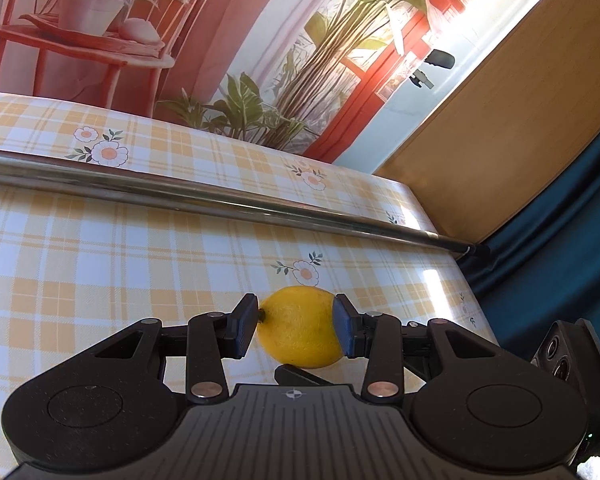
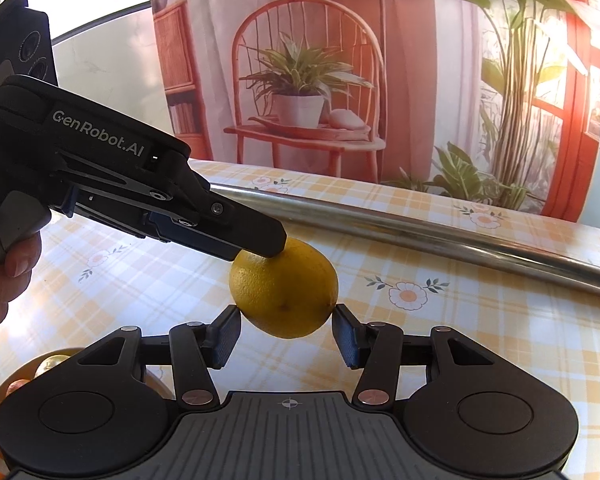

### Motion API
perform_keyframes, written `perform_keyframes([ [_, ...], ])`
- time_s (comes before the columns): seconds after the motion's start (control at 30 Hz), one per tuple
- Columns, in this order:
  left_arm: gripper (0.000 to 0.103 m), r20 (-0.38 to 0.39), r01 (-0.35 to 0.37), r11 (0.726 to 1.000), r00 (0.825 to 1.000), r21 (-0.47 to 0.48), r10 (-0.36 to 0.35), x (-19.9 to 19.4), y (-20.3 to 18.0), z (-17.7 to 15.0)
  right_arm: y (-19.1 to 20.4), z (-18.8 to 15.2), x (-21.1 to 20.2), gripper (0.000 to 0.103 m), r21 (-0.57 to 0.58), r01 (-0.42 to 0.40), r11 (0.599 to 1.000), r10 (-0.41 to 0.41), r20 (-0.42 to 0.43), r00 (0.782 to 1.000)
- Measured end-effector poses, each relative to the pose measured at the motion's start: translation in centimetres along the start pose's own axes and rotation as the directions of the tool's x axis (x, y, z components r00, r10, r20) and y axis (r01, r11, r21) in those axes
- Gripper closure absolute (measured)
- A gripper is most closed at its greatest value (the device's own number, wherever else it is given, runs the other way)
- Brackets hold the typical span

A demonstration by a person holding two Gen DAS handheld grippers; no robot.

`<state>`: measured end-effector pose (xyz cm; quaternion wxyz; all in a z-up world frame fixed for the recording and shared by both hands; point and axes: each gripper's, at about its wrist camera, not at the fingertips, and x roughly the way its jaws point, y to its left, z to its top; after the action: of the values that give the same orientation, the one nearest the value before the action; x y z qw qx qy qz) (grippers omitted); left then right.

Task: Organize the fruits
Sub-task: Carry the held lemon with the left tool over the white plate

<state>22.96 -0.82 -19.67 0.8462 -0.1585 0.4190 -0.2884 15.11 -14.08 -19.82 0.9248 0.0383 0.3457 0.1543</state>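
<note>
A yellow lemon (image 1: 300, 332) hangs above the checked tablecloth (image 1: 100, 272), and my left gripper (image 1: 296, 326) is shut on it, one pad at each end. In the right wrist view the left gripper (image 2: 272, 248) reaches in from the left and holds the lemon (image 2: 284, 284) from above. My right gripper (image 2: 287, 332) is open just below, its fingers (image 2: 226, 336) standing on either side of the lemon's lower half, tips close to the skin.
A shiny metal pole (image 2: 420, 228) lies across the table behind the lemon. Orange fruits (image 2: 16, 384) sit partly hidden at the lower left, under the right gripper. A person's hand (image 2: 4, 280) grips the left tool. A printed backdrop (image 2: 308, 80) hangs behind the table.
</note>
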Motion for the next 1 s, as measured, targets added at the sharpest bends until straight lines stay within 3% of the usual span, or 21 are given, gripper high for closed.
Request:
perform_keyframes([
  [0.5, 0.06, 0.036, -0.011, 1.0, 0.999, 0.021, 0.011, -6.6, -2.4, -4.3, 4.8, -1.4, -6.4, 0.056, -0.046, -0.026, 0.999, 0.027, 0.027, 0.999],
  [1.0, 0.06, 0.028, -0.048, 0.999, 0.998, 0.024, 0.048, -11.0, -3.1, -9.1, 9.3, -4.2, -9.9, 0.056, -0.038, -0.072, 0.997, 0.072, -0.022, 0.997],
])
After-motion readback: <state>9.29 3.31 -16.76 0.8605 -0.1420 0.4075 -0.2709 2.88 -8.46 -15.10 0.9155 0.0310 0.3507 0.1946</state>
